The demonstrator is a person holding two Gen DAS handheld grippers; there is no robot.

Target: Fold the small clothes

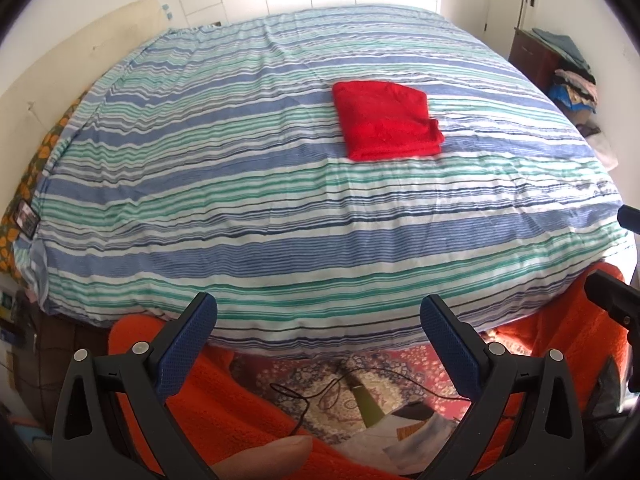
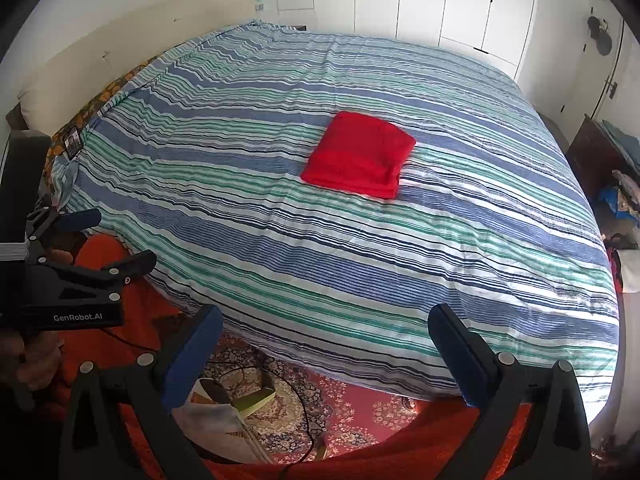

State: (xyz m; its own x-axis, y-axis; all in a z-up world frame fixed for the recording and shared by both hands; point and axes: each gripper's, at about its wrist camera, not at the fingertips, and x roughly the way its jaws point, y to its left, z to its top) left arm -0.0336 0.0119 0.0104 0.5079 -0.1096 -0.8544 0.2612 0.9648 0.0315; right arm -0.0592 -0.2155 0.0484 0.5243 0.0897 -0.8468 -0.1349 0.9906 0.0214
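Observation:
A red garment (image 1: 386,120) lies folded into a flat rectangle on the striped bed cover (image 1: 240,208), right of the bed's middle. It also shows in the right wrist view (image 2: 360,160). My left gripper (image 1: 318,316) is open and empty, held off the near edge of the bed, well short of the garment. My right gripper (image 2: 326,328) is open and empty too, also off the near edge. The left gripper shows at the left edge of the right wrist view (image 2: 116,240), with its jaws apart.
An orange blanket (image 1: 224,408) and a patterned rug (image 2: 344,412) with a black cable lie on the floor below me. A cream headboard (image 2: 132,36) stands at the left. A dark dresser (image 1: 536,60) piled with clothes stands at the right. White wardrobe doors (image 2: 440,0) are behind.

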